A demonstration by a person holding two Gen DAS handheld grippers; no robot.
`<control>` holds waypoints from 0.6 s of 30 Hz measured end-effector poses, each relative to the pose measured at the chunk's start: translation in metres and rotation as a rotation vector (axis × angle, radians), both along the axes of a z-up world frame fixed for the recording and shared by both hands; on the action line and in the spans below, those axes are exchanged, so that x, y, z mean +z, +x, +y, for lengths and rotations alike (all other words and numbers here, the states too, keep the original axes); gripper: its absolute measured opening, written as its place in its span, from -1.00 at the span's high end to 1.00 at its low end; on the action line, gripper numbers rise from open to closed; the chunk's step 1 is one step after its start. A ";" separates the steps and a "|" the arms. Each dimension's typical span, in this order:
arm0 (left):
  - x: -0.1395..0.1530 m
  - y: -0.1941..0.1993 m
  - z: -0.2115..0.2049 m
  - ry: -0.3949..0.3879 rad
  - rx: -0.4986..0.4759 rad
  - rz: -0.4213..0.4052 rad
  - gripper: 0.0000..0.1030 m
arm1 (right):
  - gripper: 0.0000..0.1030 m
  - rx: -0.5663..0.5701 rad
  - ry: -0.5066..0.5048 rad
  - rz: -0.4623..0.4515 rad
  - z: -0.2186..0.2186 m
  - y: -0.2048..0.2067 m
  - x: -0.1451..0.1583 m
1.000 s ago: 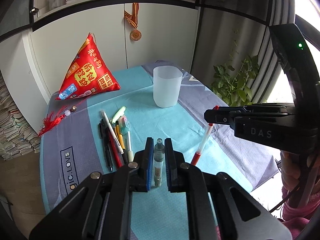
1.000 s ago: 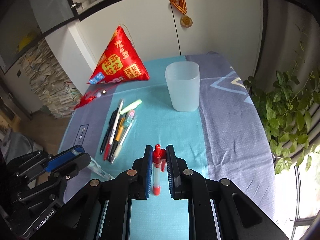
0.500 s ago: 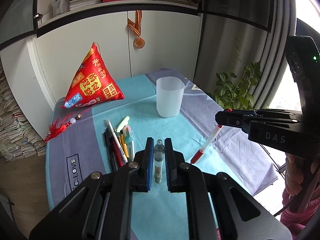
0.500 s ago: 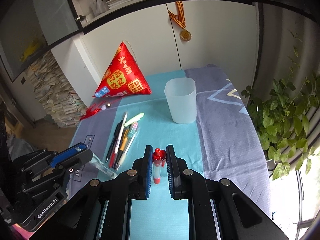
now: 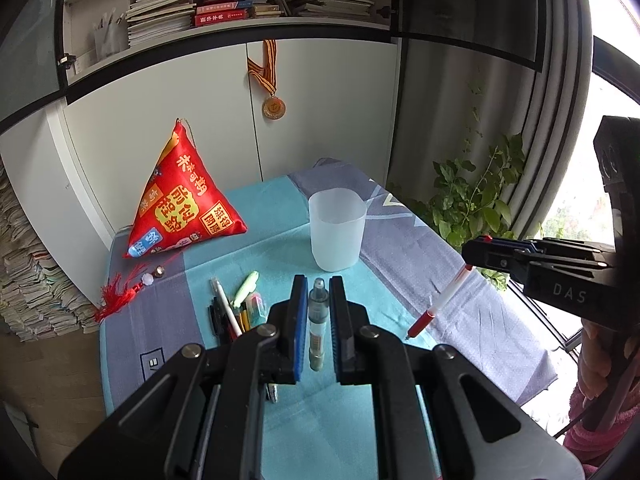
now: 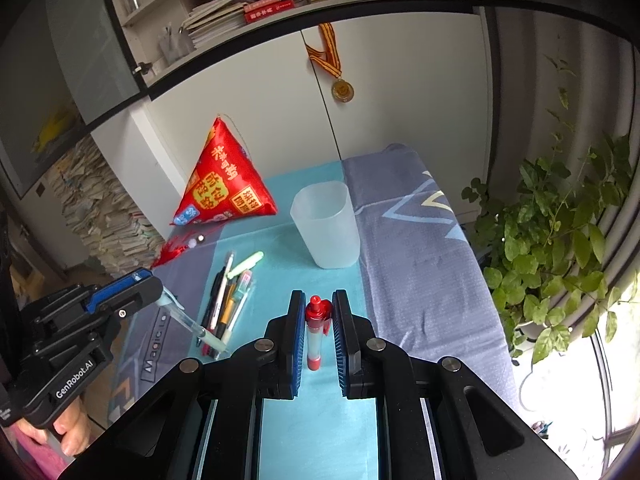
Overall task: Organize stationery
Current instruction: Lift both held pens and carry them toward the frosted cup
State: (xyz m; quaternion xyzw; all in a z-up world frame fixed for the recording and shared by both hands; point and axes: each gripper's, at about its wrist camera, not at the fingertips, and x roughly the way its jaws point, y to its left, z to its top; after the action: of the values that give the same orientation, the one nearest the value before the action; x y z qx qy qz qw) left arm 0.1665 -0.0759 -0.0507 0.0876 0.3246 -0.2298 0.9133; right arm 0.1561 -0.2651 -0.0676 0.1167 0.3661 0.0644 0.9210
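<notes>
My left gripper [image 5: 318,286] is shut on a clear pen with a pale green cap [image 5: 318,322], held above the table. The same pen [image 6: 192,322] slants down from that gripper [image 6: 154,286] in the right wrist view. My right gripper [image 6: 318,300] is shut on a red and white pen [image 6: 316,330]; the left wrist view shows this pen [image 5: 438,306] hanging from the right gripper [image 5: 474,248]. A frosted plastic cup [image 5: 336,234] stands upright and empty beyond both grippers. Several pens and a highlighter [image 5: 236,308] lie in a bunch left of the cup.
A red pyramid-shaped cushion [image 5: 182,200] with a red tassel [image 5: 120,294] sits at the table's back left. White cabinet doors with a hanging medal [image 5: 274,108] stand behind. A leafy plant [image 6: 556,248] grows to the right. Stacked papers [image 5: 24,280] fill the left floor.
Both grippers have risen with their pens, so the table, cup and pen bunch look smaller and farther. The grips are unchanged.
</notes>
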 end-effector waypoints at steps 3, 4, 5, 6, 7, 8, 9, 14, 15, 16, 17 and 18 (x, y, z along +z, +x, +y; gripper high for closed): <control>0.011 0.008 -0.007 -0.003 -0.007 -0.021 0.83 | 0.72 -0.009 0.001 -0.014 -0.006 0.007 0.008; 0.014 0.011 -0.010 -0.003 -0.011 -0.031 0.83 | 0.72 -0.012 0.001 -0.021 -0.008 0.010 0.011; 0.018 0.014 -0.013 -0.002 -0.016 -0.041 0.83 | 0.72 -0.013 -0.002 -0.030 -0.009 0.011 0.015; 0.022 0.017 -0.016 -0.003 -0.020 -0.050 0.83 | 0.72 -0.014 -0.005 -0.040 -0.010 0.014 0.019; 0.026 0.020 -0.019 -0.005 -0.024 -0.054 0.83 | 0.72 -0.014 -0.008 -0.047 -0.010 0.017 0.022; 0.029 0.024 -0.022 -0.010 -0.028 -0.055 0.83 | 0.72 -0.013 -0.013 -0.058 -0.010 0.020 0.026; 0.032 0.030 -0.024 -0.016 -0.029 -0.052 0.83 | 0.72 -0.010 -0.017 -0.066 -0.010 0.023 0.030; 0.046 0.056 -0.035 -0.036 -0.018 -0.059 0.83 | 0.72 -0.004 -0.034 -0.098 -0.010 0.045 0.046; 0.048 0.062 -0.038 -0.039 -0.019 -0.058 0.83 | 0.72 -0.002 -0.035 -0.104 -0.010 0.049 0.049; 0.049 0.067 -0.040 -0.040 -0.019 -0.057 0.83 | 0.72 0.002 -0.033 -0.110 -0.010 0.054 0.051; 0.050 0.072 -0.043 -0.039 -0.017 -0.058 0.83 | 0.72 0.006 -0.030 -0.115 -0.011 0.059 0.053; 0.050 0.077 -0.046 -0.039 -0.016 -0.058 0.83 | 0.72 0.010 -0.026 -0.119 -0.012 0.064 0.054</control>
State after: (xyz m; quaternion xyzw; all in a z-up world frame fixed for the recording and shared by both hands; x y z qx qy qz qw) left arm 0.2435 -0.1216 -0.0007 0.0792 0.2929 -0.2407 0.9220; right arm 0.2202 -0.2771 -0.0133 0.0988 0.3123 0.0713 0.9421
